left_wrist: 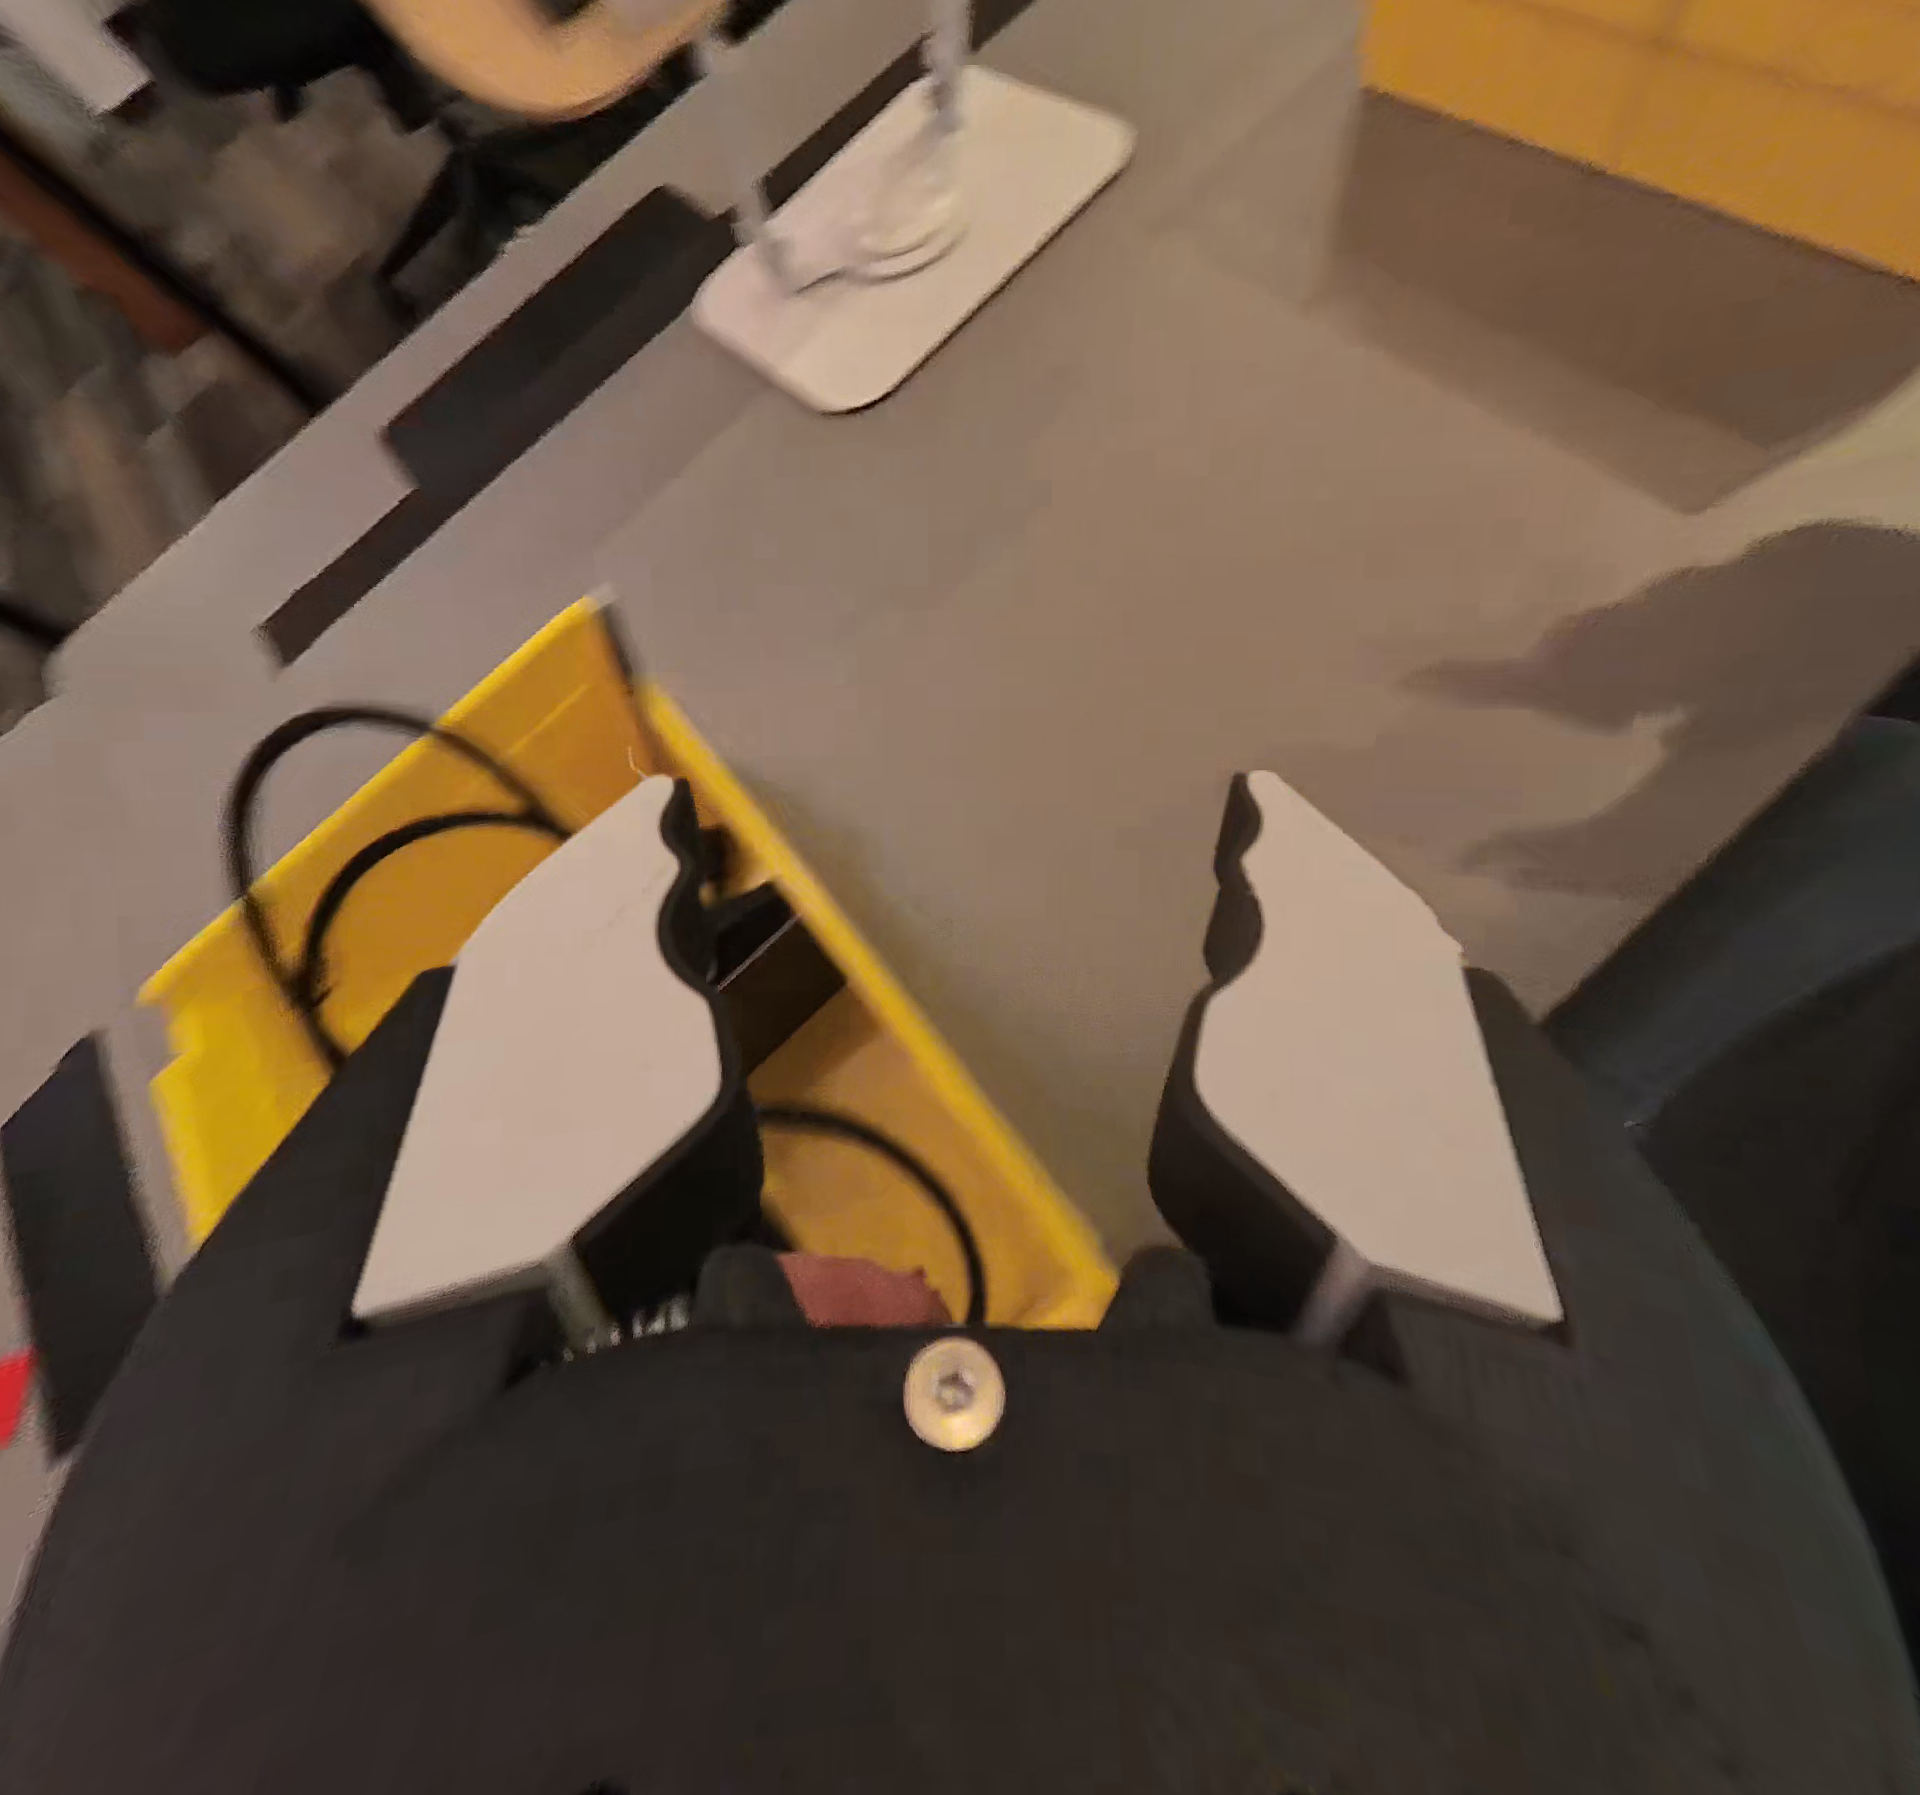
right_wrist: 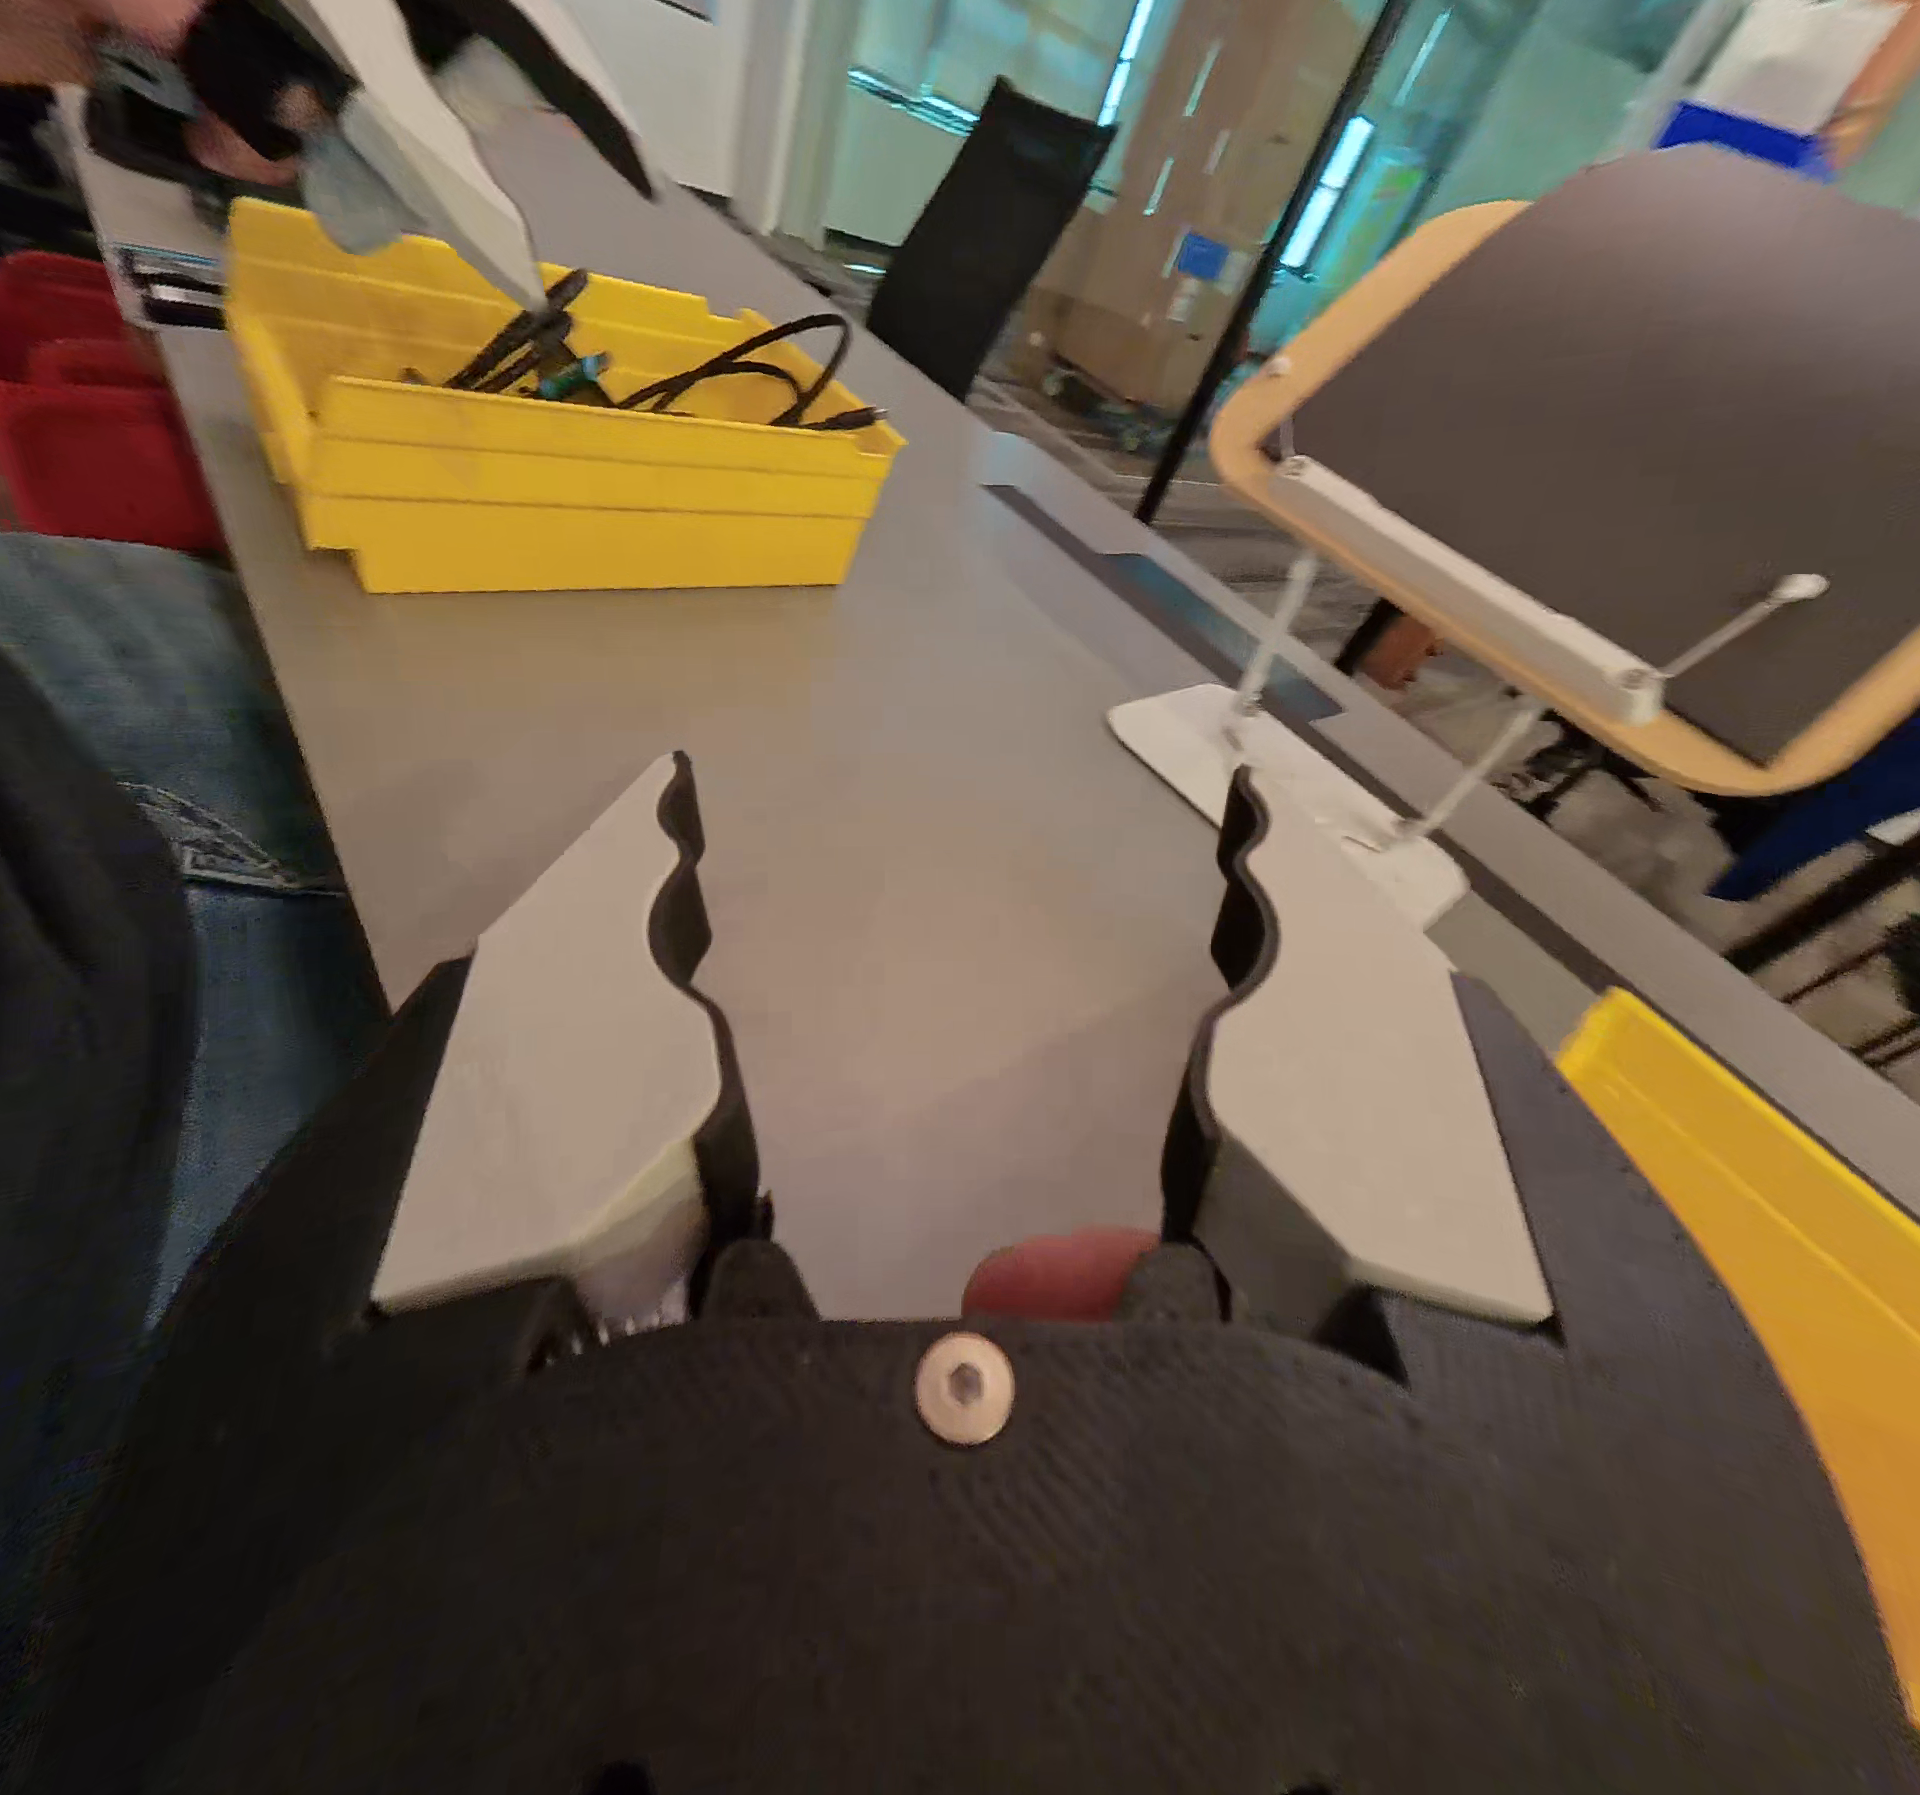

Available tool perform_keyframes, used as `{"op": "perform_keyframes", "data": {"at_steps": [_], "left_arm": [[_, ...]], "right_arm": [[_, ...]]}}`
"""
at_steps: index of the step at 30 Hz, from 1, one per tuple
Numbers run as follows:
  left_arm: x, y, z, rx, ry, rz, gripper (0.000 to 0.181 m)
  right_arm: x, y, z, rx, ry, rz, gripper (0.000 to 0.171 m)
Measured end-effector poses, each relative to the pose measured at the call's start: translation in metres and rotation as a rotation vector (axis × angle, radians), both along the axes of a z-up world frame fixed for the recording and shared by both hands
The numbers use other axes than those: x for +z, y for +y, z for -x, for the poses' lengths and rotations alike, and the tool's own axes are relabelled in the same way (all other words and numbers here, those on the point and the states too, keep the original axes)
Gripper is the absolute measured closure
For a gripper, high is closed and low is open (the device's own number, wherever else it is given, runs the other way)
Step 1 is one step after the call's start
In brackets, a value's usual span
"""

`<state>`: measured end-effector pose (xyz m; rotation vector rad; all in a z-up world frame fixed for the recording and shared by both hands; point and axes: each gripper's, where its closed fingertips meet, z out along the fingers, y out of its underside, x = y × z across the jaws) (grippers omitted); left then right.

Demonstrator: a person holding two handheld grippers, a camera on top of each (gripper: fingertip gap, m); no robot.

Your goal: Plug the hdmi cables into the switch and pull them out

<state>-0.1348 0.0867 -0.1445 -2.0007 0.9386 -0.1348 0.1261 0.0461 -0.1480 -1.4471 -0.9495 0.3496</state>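
the thin black hdmi cables (right_wrist: pixel 727 374) in the yellow plastic bin (right_wrist: pixel 582 498) look light and floppy, so the left gripper (left_wrist: pixel 956 810), jaws wide like the right gripper (right_wrist: pixel 956 810), should probably hold the stiff plug.

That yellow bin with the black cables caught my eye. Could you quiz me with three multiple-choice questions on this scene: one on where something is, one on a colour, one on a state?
1. Where do the black cables lie?
A. inside the yellow bin
B. on the white stand base
C. on the floor

2. What colour is the table top?
A. red
B. grey
C. green

3. How does the right gripper stand?
A. shut on a cable
B. shut on nothing
C. open, holding nothing

Answers:
1. A: in the right wrist view the cables coil within the bin's walls, one loop rising over the rim.
2. B: the bare surface around the bin looks grey in both views.
3. C: its two fingers stand wide apart with only bare table showing between them.

The left gripper is also open, its tips reaching down at the cables in the bin.
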Motion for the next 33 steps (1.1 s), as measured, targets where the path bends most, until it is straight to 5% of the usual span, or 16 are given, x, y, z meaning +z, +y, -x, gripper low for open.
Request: {"op": "perform_keyframes", "data": {"at_steps": [6,9,14,20,33], "left_arm": [[-0.054,0.002,-0.089,-0.189,0.046,0.111,0.083],[-0.084,0.010,-0.109,-0.220,0.049,0.181,0.076],[-0.136,0.025,-0.124,-0.202,0.033,0.318,0.054],[-0.185,0.025,-0.124,-0.191,0.163,0.372,0.036],[-0.191,0.024,-0.129,-0.192,0.056,0.384,0.035]], "right_arm": [[-0.051,0.021,0.049,0.087,-0.043,0.172,0.064],[-0.077,0.030,0.069,0.110,-0.059,0.267,0.041],[-0.133,0.050,0.088,0.095,-0.284,0.328,0.017],[-0.169,0.059,0.097,0.112,-0.378,0.422,0.014],[-0.176,0.058,0.099,0.144,-0.385,0.499,0.016]]}}
